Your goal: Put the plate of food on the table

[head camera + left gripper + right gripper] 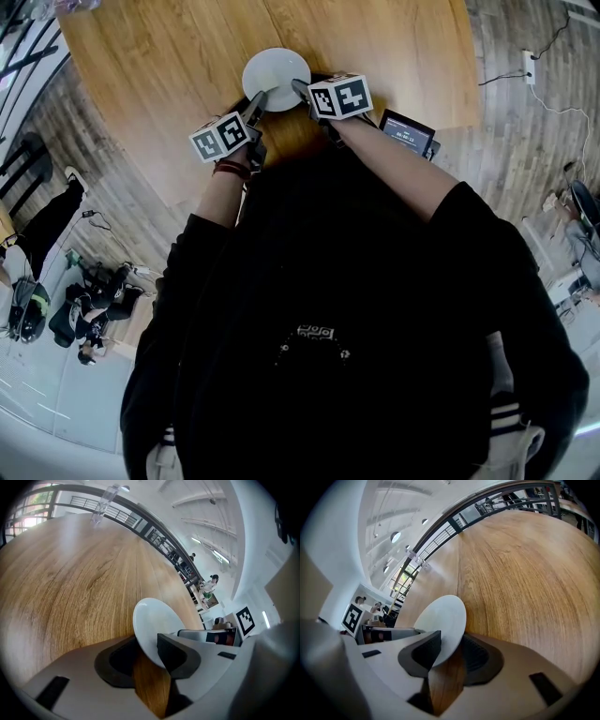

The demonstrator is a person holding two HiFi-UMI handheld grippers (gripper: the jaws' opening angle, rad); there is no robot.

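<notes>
Nearest the head camera, the person's black top (356, 356) fills the lower part of the view, and both black sleeves are stretched forward to the near edge of a wooden table (169, 66). A white plate (277, 70) is seen lying on the table just inside that near edge, between the two grippers.

The left gripper (261, 101) is held at the plate's near-left rim and the right gripper (300, 89) at its near-right rim, each topped by its marker cube.

In the left gripper view the jaws are seen partly open. The plate's rim is set between them, close against one dark pad, while bare wood shows in the gap to the other. In the right gripper view the jaws are likewise parted about halfway, with the rim between them and not clamped.

A small device with a lit screen (408, 131) is seen to the right of the arms.
</notes>
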